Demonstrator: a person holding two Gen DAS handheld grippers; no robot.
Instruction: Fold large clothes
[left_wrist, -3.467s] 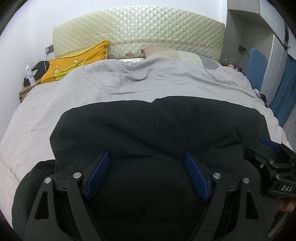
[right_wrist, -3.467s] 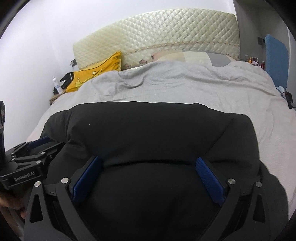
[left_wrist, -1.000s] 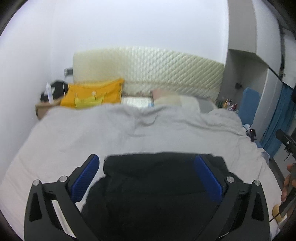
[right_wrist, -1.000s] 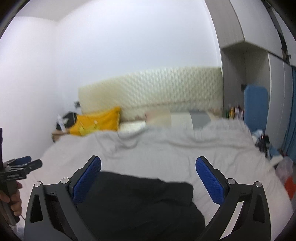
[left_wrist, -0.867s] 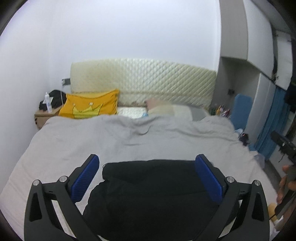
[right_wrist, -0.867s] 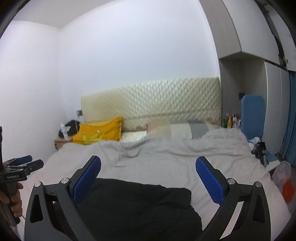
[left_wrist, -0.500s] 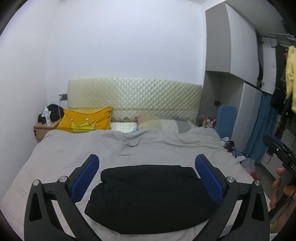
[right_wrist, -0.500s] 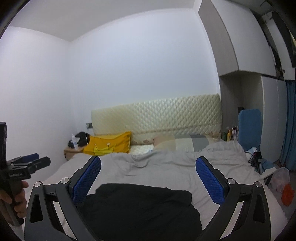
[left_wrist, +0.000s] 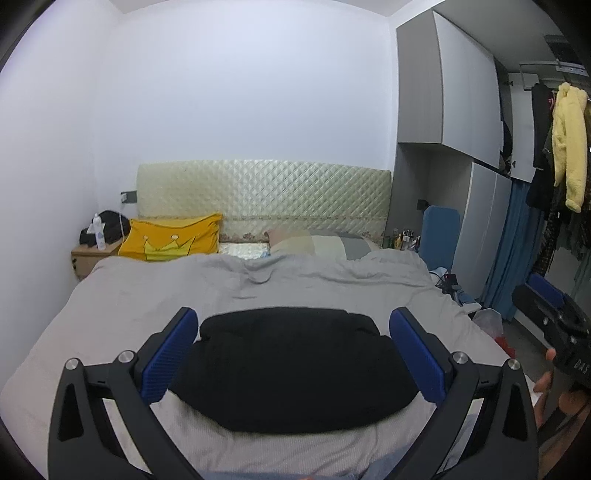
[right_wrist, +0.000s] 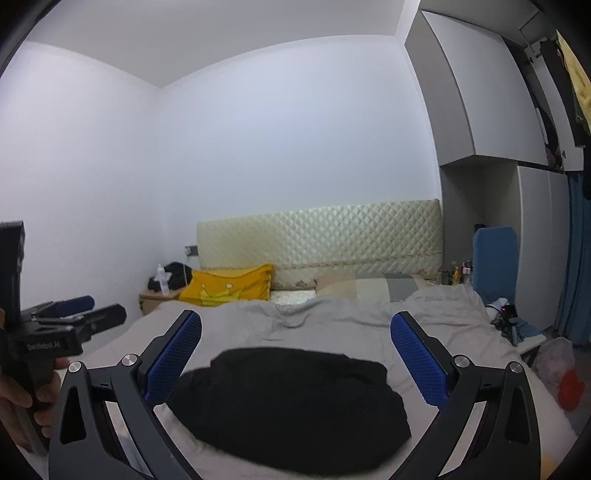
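- Left wrist view: the left gripper (left_wrist: 295, 352) is raised clear of the bed (left_wrist: 122, 295), its fingers (left_wrist: 170, 354) spread wide with nothing between them.
- The black garment (left_wrist: 291, 369) lies as a compact folded bundle on the grey bedding, near the foot end and roughly centred across the bed's width. No part of it touches either gripper.
- Change since 3.5 s ago: the garment then filled the lower view beneath the fingers; it now appears small and far below. The gripper has withdrawn up and back.
- The right gripper (left_wrist: 554, 332) shows at the right edge, held in the person's hand (left_wrist: 550, 384), well off the bed.
- Right wrist view: the right gripper (right_wrist: 295, 356) is likewise lifted, fingers (right_wrist: 415, 356) released and empty, framing the garment (right_wrist: 291, 406) from above.
- The left gripper (right_wrist: 74, 314) appears at the left edge, carried by the person's other hand (right_wrist: 22, 398), away from the cloth.
- The yellow pillow (right_wrist: 229, 286) and quilted headboard (right_wrist: 317, 236) sit at the far end, well apart from the bundle.
- Assessment: with both grippers retracted and the bundle undisturbed, the fold appears finished. Edges look rounded rather than crisp; thick fabric may spring open if left unpressed.
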